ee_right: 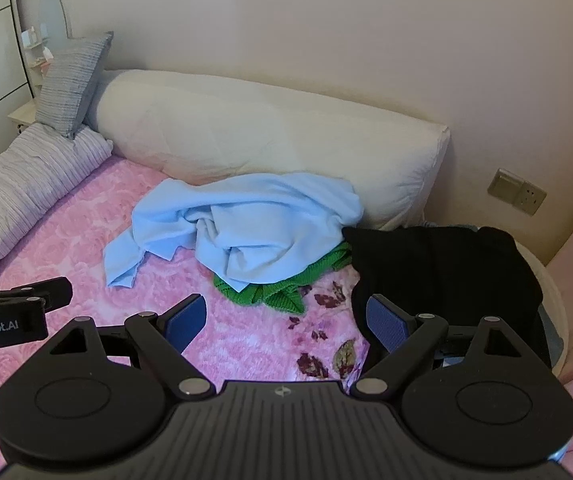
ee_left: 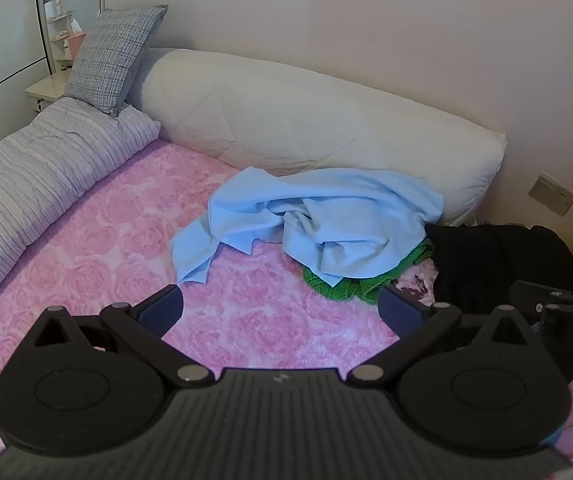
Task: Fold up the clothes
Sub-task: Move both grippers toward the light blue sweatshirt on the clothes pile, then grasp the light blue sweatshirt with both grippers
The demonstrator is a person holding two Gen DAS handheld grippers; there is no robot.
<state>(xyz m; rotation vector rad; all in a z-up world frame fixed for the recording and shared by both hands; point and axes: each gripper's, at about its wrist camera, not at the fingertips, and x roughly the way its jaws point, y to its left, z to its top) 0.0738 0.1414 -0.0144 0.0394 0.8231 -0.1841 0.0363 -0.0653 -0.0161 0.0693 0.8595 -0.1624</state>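
A crumpled light blue garment lies on the pink bed, partly over a green knit garment. A black garment lies heaped to the right of them. My left gripper hovers open over bare pink cover in front of the blue garment, holding nothing. My right gripper is open too, its right finger close to the black garment's near edge, nothing between the fingers. Each gripper shows at the edge of the other's view.
A pink rose-patterned bed cover spreads to the left. A rolled cream quilt lies along the wall, a striped grey quilt and a checked pillow at the left. A wall socket sits on the right.
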